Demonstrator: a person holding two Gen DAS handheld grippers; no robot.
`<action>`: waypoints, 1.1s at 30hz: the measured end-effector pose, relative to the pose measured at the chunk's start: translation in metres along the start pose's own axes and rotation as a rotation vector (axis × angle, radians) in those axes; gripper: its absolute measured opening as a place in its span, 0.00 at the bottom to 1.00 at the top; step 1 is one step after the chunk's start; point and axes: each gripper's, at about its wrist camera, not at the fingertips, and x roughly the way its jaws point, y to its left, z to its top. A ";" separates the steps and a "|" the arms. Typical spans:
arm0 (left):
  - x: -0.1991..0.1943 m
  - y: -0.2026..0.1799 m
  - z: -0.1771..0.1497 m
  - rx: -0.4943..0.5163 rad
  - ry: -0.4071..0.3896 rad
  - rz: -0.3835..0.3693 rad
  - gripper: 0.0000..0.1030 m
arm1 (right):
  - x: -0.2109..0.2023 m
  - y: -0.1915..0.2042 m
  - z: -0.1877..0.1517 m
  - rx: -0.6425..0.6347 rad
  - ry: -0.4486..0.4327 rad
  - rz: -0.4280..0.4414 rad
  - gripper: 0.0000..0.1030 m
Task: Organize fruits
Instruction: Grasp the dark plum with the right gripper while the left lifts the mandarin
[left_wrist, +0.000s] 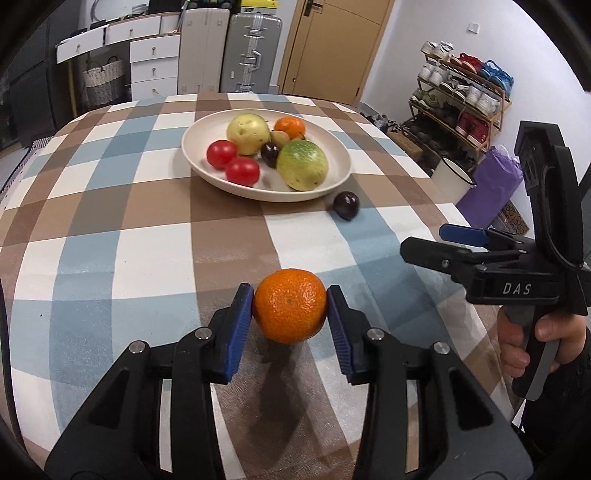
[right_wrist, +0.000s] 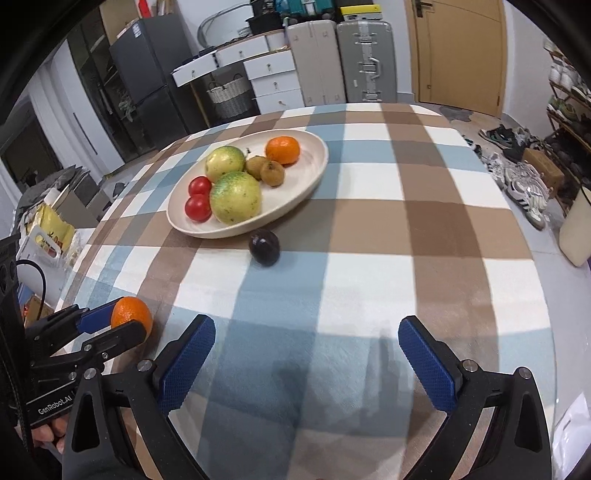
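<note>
My left gripper (left_wrist: 290, 295) is shut on an orange tangerine (left_wrist: 290, 312), its blue pads pressing both sides, low over the checked cloth; I cannot tell whether the fruit touches the cloth. The right wrist view shows that tangerine (right_wrist: 133, 314) in the left gripper (right_wrist: 120, 325) at the lower left. My right gripper (right_wrist: 306, 326) stands open over bare cloth with nothing between its fingers, and it appears as the right gripper (left_wrist: 424, 240) at the right of the left wrist view. A dark plum (right_wrist: 263, 246) lies loose just in front of the cream plate (right_wrist: 317, 155).
The plate (left_wrist: 192, 147) holds two red tomatoes (left_wrist: 232, 162), two large yellow-green fruits (left_wrist: 302, 170), another tangerine (left_wrist: 290, 127), a dark plum and small brown fruits (right_wrist: 271, 171). Beyond the table's right edge stand a shoe rack (left_wrist: 461, 96) and a white pot (left_wrist: 452, 177).
</note>
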 end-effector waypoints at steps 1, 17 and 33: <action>0.000 0.003 0.002 -0.006 -0.005 0.003 0.37 | 0.004 0.003 0.003 -0.008 0.005 0.001 0.98; 0.002 0.026 0.021 -0.062 -0.054 0.050 0.37 | 0.054 0.027 0.039 -0.116 0.011 -0.042 0.71; 0.014 0.020 0.033 -0.049 -0.071 0.077 0.37 | 0.057 0.034 0.039 -0.145 -0.010 0.016 0.26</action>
